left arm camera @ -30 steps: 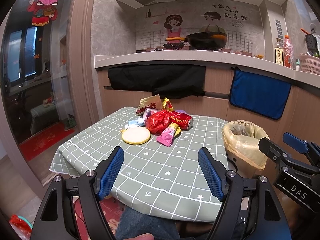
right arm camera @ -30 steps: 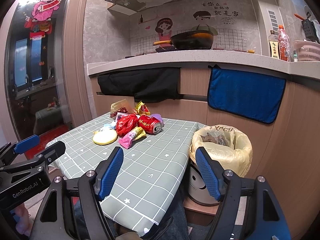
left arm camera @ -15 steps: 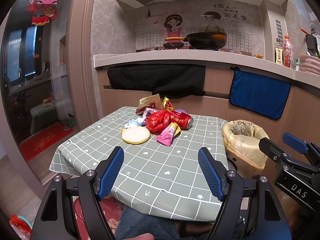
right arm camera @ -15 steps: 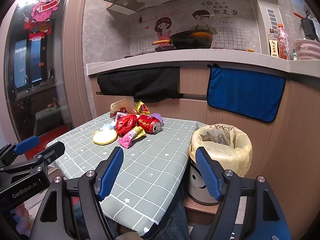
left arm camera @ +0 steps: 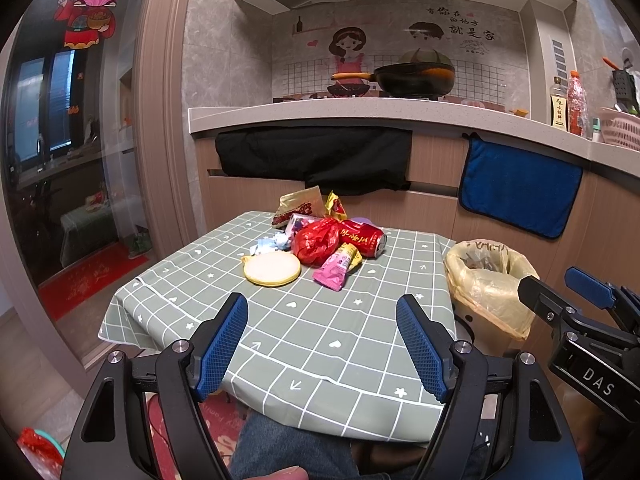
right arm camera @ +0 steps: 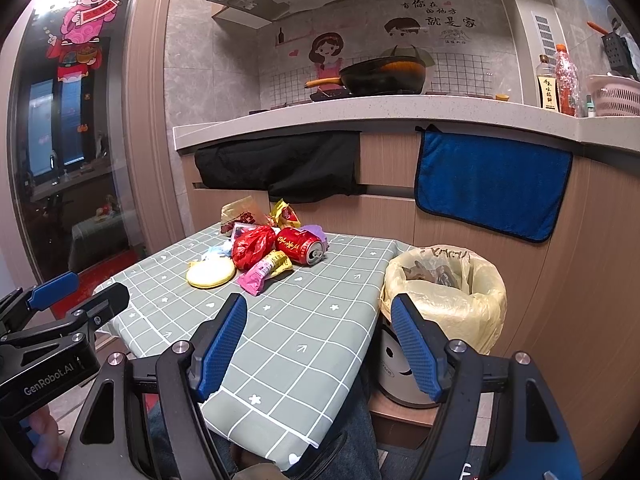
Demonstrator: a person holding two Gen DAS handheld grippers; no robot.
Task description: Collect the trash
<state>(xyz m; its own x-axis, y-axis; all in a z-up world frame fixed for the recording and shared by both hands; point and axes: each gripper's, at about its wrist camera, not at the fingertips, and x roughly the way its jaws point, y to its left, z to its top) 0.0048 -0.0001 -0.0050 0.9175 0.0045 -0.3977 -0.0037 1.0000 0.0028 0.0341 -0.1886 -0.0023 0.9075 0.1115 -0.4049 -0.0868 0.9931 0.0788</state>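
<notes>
Both the left gripper [left arm camera: 320,344] and right gripper [right arm camera: 318,342] hover wide and empty, well short of the heap of crumpled wrappers [left arm camera: 320,240] ahead on the green checked tablecloth [left arm camera: 312,332], with the yellow-lined waste bin [right arm camera: 444,288] nearer the right.

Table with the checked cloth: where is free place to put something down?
The near half of the table is bare, from the yellow disc and pink wrapper to the front edge. The far middle is crowded around the red can and red bag.
</notes>
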